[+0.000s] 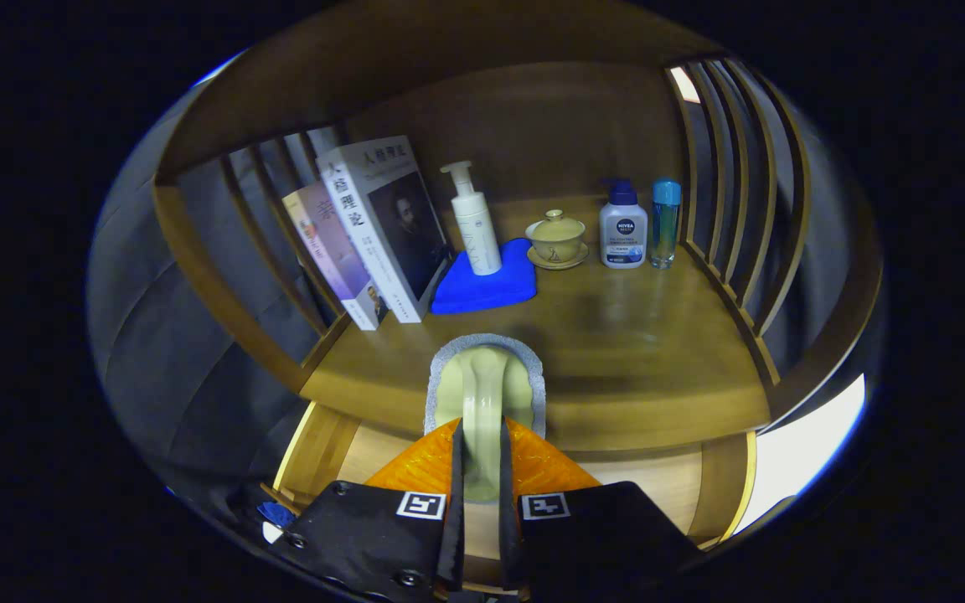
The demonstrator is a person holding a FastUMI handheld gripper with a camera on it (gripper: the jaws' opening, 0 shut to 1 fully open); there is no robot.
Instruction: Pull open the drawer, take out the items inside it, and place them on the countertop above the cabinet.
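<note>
My gripper (481, 456) is shut on the handle of a pale green brush (482, 381) with a grey padded rim. The orange fingers (405, 477) press on the handle from both sides. The brush head hangs over the front edge of the wooden countertop (642, 343); I cannot tell whether it touches the wood. Below the countertop's edge the drawer (667, 490) stands pulled open, its pale wood inside showing on either side of my fingers. A small blue thing (277, 512) lies at the drawer's left corner, mostly hidden.
At the back of the countertop stand two leaning books (382, 226), a white pump bottle (476, 226) on a blue cloth (482, 289), a lidded cup on a saucer (556, 240), a white bottle with a blue pump (621, 230) and a blue-capped clear bottle (665, 222). Slatted rails (734, 193) close both sides.
</note>
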